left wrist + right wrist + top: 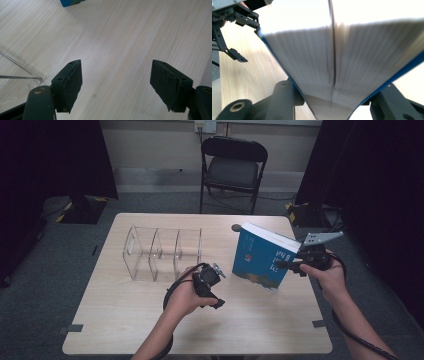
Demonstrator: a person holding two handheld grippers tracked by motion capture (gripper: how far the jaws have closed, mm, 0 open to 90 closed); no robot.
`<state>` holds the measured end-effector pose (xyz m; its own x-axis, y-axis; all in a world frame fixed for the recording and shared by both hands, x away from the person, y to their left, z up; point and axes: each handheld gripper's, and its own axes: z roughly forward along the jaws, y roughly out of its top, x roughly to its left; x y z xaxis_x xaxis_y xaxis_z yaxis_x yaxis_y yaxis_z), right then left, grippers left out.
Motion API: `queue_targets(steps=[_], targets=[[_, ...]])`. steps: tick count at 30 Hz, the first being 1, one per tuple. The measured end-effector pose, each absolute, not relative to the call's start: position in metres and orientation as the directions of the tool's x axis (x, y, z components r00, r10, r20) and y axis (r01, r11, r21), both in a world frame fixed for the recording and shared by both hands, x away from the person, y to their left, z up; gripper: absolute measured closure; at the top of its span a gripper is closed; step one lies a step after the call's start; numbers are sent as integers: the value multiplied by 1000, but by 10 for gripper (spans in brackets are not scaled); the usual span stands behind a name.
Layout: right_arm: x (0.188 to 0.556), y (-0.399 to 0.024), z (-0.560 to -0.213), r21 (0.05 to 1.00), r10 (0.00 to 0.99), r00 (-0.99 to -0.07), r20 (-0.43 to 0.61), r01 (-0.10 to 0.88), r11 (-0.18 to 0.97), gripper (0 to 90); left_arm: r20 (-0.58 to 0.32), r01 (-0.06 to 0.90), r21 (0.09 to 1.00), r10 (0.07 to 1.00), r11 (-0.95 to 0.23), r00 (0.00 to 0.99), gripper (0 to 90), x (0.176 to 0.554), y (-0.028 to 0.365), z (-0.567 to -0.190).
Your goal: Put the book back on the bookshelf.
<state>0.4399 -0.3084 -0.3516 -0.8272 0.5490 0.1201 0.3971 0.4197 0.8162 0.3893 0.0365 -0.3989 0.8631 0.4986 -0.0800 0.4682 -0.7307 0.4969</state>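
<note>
gripping blue book [260, 257] upright, right gripper [292, 265], cover writing unreadable

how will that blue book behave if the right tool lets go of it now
The blue book stands tilted on one edge, so it would probably topple flat. In the right tool its page block fans apart at a split, so it likely flexes and splays rather than staying rigid. It looks thick, probably fairly heavy.
</note>
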Motion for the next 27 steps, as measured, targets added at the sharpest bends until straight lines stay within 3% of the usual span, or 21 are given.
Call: queue_targets(steps=[4, 10, 27], targets=[[441, -307, -342, 806, 570, -811, 128, 420, 417, 504, -91, 469, 512, 497, -720, 863, 258, 388, 39, -403], [444, -299, -325, 748, 574, -816, 62, 419, 515, 484, -102, 470, 503, 490, -725, 865, 258, 386, 41, -411], [463, -293, -309, 623, 578, -809, 110, 509, 594, 398, -122, 479, 509, 491, -715, 863, 260, 383, 52, -420]])
